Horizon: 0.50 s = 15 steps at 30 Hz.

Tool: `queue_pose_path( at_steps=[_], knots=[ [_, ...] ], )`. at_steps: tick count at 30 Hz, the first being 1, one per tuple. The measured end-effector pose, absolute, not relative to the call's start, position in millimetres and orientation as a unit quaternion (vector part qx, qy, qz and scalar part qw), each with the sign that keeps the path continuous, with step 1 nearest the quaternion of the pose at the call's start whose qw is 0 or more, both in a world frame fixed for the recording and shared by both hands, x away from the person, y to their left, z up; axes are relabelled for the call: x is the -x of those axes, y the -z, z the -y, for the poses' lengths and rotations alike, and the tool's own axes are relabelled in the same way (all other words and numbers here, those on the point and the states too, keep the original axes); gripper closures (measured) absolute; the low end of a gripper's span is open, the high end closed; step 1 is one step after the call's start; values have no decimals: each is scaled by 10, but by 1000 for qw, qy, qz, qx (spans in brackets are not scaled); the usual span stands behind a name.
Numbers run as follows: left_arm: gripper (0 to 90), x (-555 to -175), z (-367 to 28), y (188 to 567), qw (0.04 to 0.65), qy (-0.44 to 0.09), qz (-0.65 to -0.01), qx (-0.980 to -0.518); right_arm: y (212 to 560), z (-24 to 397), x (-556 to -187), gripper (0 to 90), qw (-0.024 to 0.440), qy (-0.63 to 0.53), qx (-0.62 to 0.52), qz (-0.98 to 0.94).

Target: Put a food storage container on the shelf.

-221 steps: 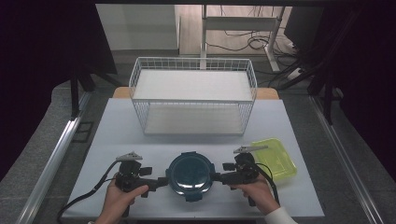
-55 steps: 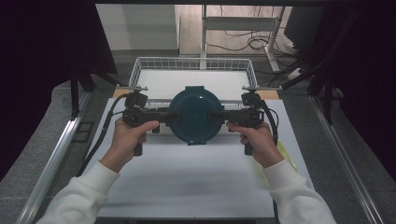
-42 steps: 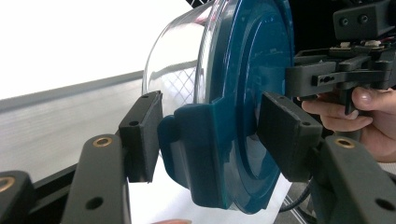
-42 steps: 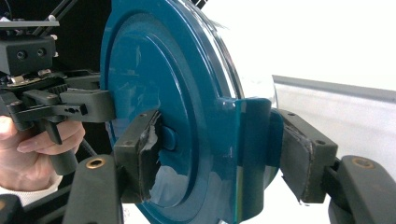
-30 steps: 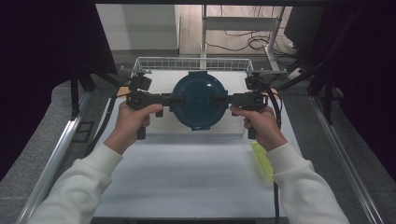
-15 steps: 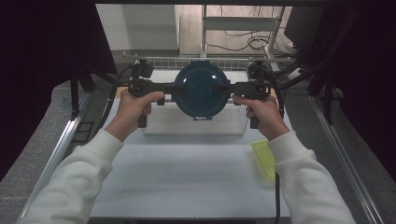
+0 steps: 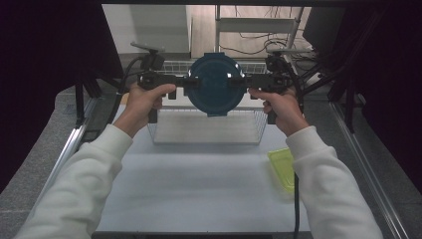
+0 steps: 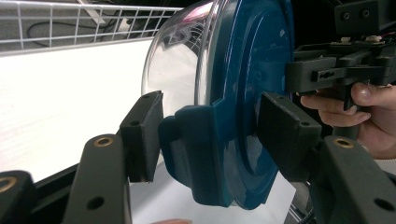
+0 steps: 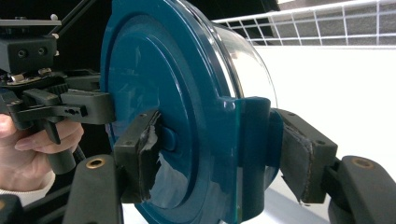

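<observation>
Over wire basket (image 7: pixel 206 124): round glass container (image 7: pixel 216 83), glossy teal lid.

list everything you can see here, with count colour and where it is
lidded container: 1, clear bowl with a dark blue lid, held up on edge over the basket, lid facing the person
clip tabs: 2, dark blue, on opposite edges of the lid, one between each gripper's jaws
wire basket: 1, white, far middle of the table, below the container
tray: 1, yellow-green, on the table's right side, partly behind the right sleeve
table: 1, white top, in front of the person
left gripper: 1, black, clamped on the container's left tab
right gripper: 1, black, clamped on the right tab
hands: 2, in white sleeves, one on each gripper handle
</observation>
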State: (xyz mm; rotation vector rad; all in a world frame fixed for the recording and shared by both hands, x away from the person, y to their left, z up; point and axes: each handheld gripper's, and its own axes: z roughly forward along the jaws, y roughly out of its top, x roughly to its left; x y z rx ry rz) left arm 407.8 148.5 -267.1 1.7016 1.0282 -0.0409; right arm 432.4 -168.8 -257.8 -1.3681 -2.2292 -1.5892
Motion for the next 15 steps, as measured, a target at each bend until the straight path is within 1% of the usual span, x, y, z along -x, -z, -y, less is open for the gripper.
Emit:
queue_pose_path(
  at_steps=[6, 9, 15],
  knots=[
    [420, -4217, -1501, 2646, 549, 23, -438, -712, 2511, 1666, -4480, 354, 39, 514, 447, 731],
    [421, -4289, -1523, 2650, 557, 18, -429, -711, 2482, 1650, -4544, 354, 40, 511, 449, 732],
    [424, -4450, -1552, 2674, 555, 21, -429, -712, 2503, 1632, -4692, 354, 43, 510, 453, 730]
  ],
)
